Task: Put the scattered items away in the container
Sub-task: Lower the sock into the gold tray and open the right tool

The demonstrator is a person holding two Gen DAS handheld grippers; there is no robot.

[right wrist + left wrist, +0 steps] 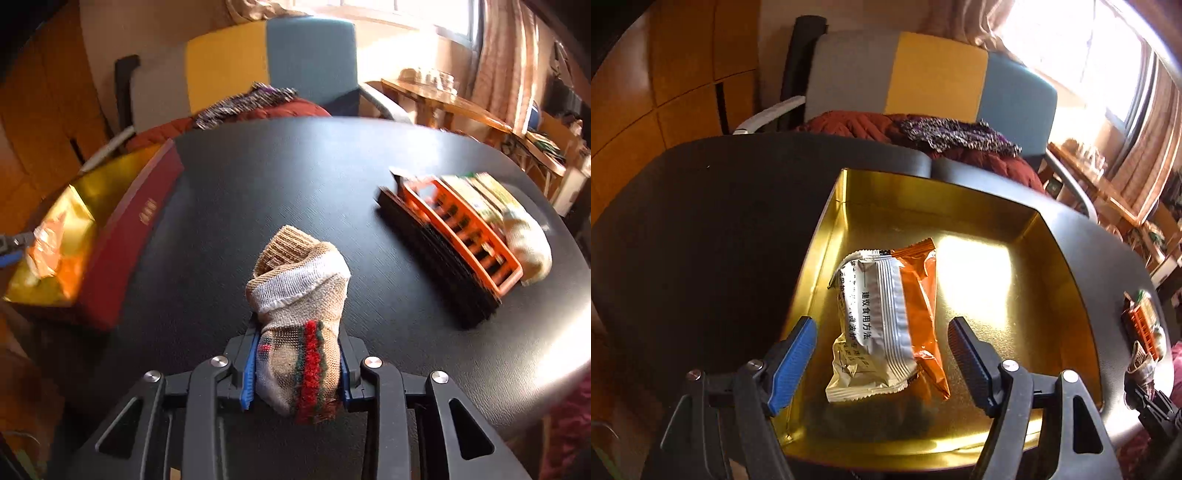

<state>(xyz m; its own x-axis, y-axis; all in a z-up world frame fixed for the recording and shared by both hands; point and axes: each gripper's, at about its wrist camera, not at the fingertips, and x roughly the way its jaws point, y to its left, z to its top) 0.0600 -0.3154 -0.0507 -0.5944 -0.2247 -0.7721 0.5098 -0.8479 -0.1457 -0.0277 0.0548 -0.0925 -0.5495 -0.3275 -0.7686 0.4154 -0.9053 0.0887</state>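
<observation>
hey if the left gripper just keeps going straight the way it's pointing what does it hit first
Most likely the snack packet, the silver and orange one lying in the gold tin. The left gripper is open, its fingers either side of the packet and apart from it. How far above it hangs is hard to judge.

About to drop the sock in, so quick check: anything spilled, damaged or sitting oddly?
Nothing spilled or damaged. The snack packet lies flat in the gold tin. The sock is bunched in the right gripper. The orange rack remains outside.
</observation>
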